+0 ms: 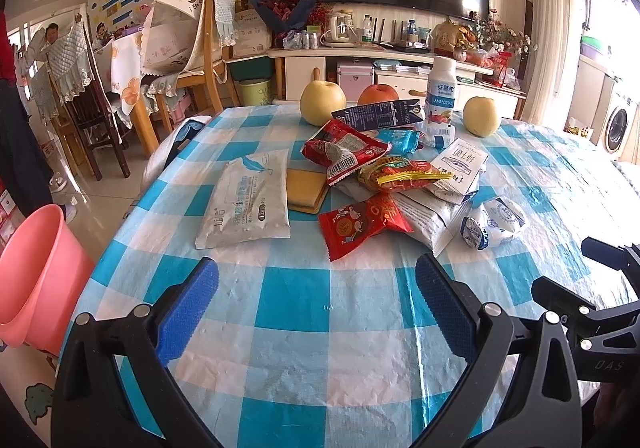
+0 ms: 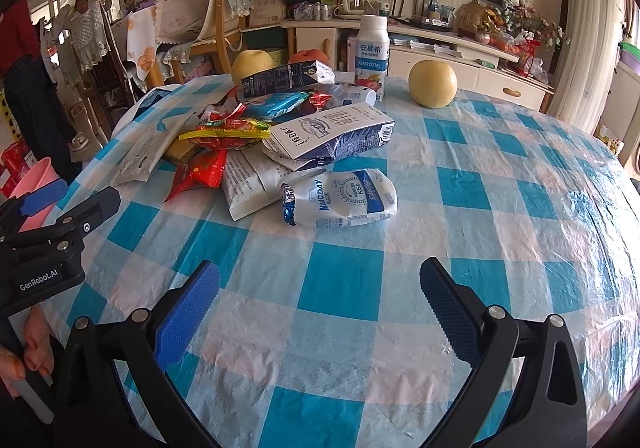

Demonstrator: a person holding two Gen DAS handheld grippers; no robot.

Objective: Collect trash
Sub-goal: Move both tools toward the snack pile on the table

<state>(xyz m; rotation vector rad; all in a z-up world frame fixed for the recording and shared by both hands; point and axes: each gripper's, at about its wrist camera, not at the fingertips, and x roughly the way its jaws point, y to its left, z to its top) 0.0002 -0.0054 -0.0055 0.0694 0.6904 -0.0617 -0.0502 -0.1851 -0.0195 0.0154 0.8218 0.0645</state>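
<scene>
A heap of trash lies mid-table: a red snack wrapper [image 1: 362, 224], a red-yellow wrapper [image 1: 400, 174], a flattened milk carton [image 1: 460, 166] [image 2: 332, 132], a crushed white pouch [image 1: 494, 222] [image 2: 340, 198], a wet-wipes pack [image 1: 248, 200] and a dark blue carton [image 2: 286, 78]. A pink bin [image 1: 36, 276] stands on the floor to the left. My left gripper [image 1: 316, 306] is open and empty, above the cloth in front of the heap. My right gripper [image 2: 320, 306] is open and empty, in front of the white pouch.
The table has a blue-white checked cloth [image 1: 312, 348]. Two yellow pears [image 1: 322, 103] [image 2: 433, 83], an orange fruit [image 1: 378, 93] and an upright yogurt bottle [image 2: 373, 52] stand at the far edge. Chairs [image 1: 192, 60] stand at the left; a TV cabinet stands behind.
</scene>
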